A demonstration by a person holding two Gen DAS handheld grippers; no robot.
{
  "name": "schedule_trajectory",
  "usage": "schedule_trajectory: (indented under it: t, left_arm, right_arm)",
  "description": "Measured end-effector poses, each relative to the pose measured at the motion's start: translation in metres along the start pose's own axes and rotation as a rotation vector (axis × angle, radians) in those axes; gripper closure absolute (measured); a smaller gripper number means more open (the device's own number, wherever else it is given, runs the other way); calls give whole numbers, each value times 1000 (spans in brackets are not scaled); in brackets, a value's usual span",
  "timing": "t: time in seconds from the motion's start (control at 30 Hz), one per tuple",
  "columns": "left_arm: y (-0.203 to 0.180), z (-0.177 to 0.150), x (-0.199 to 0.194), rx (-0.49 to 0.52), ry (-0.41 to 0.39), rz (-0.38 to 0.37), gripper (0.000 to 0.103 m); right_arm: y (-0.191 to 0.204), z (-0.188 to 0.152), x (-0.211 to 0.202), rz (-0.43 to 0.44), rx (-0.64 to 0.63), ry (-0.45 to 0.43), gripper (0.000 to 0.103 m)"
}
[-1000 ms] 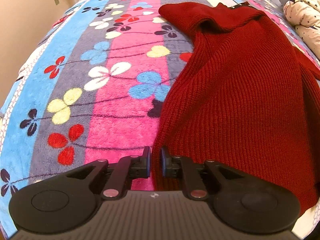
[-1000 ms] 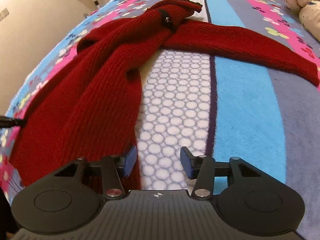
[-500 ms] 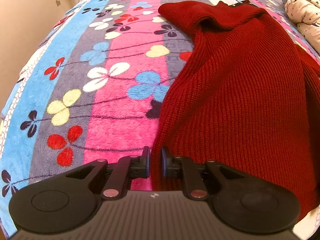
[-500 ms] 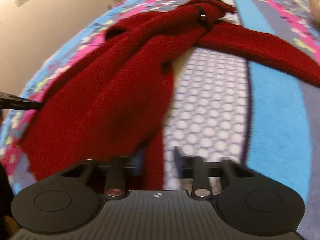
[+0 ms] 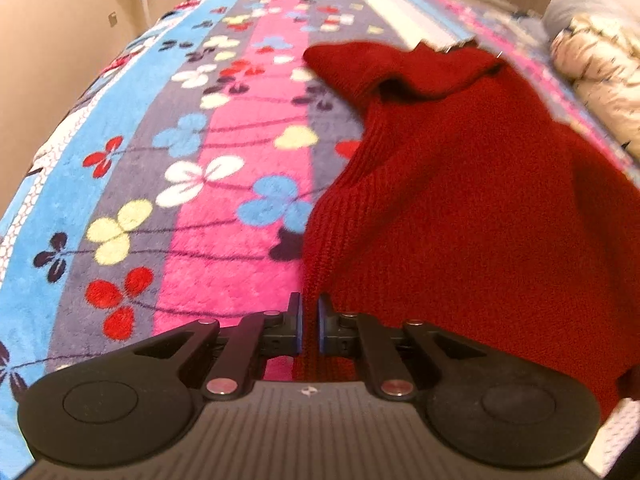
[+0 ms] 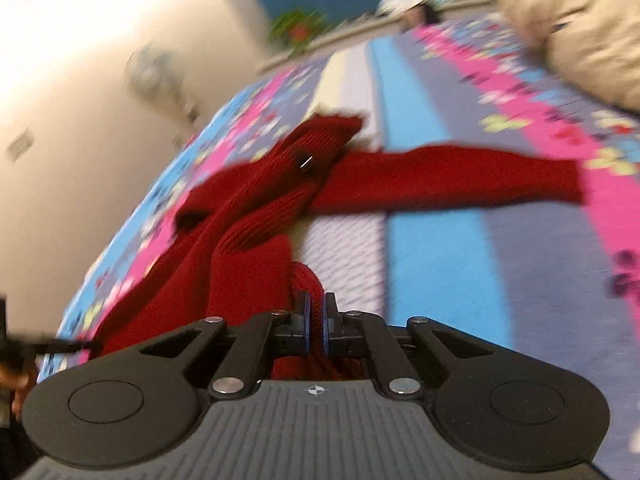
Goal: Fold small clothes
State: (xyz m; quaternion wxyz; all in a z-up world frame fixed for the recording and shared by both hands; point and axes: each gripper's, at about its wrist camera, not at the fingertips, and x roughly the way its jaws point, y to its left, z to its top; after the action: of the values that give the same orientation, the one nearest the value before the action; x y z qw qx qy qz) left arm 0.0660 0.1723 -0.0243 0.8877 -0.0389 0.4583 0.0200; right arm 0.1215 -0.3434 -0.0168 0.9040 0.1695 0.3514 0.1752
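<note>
Red knit sweater (image 5: 460,200) lies on a bed under a fleece blanket (image 5: 240,168) striped blue, grey and pink with flower prints. In the left wrist view the sweater fills the right half of the frame, its body running from lower centre up to the collar at upper right, with one folded part reaching toward upper centre. Left gripper (image 5: 309,326) sits at bottom centre, its jaws narrow and clamped on the sweater's lower left edge; red knit shows between the blue pads. Cream patterned bedding (image 5: 600,80) bunches at the upper right edge. Beige wall (image 5: 60,40) takes the upper left corner.

Right wrist view is heavily blurred and tilted. Right gripper (image 6: 316,326) is at bottom centre, jaws pinched tight on a bunched fold of the sweater (image 6: 248,264), knit visible between the pads and rising just above them. These jaws have just been closing, and the cloth is now caught in them. From the grip the knit runs up and left through mid-frame to the collar area, where a small dark tag (image 6: 306,163) shows. One sleeve (image 6: 460,184) stretches flat to the right across the blue and grey stripes, its cuff ending on the pink stripe at centre right. Cream bedding (image 6: 572,32) sits at upper right. Pale wall (image 6: 100,60) fills the upper left.
</note>
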Motion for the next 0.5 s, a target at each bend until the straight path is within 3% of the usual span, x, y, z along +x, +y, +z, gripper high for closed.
schedule_trajectory:
  t: [0.13, 0.27, 0.33, 0.4, 0.43, 0.47, 0.5]
  left_arm:
    - [3, -1, -19, -31, -39, -103, 96]
    - [6, -5, -6, -15, 41, -54, 96]
    - [7, -5, 0, -23, 73, -60, 95]
    - [10, -5, 0, -49, 71, -87, 92]
    - [10, -4, 0, -65, 75, -103, 88]
    - [12, -5, 2, -76, 82, -115, 73]
    - [11, -5, 3, -81, 92, -124, 60]
  right_arm:
    - [-30, -1, -34, -55, 51, -51, 99]
    - [-37, -17, -17, -242, -52, 99, 99]
    - [-36, -27, 1, -277, -92, 196, 98]
    - [-31, -30, 12, -302, -138, 222, 96]
    - [-29, -30, 15, -305, -140, 219, 94]
    - [-27, -30, 16, -301, -127, 215, 87]
    - [-27, -29, 18, -288, -108, 219, 68]
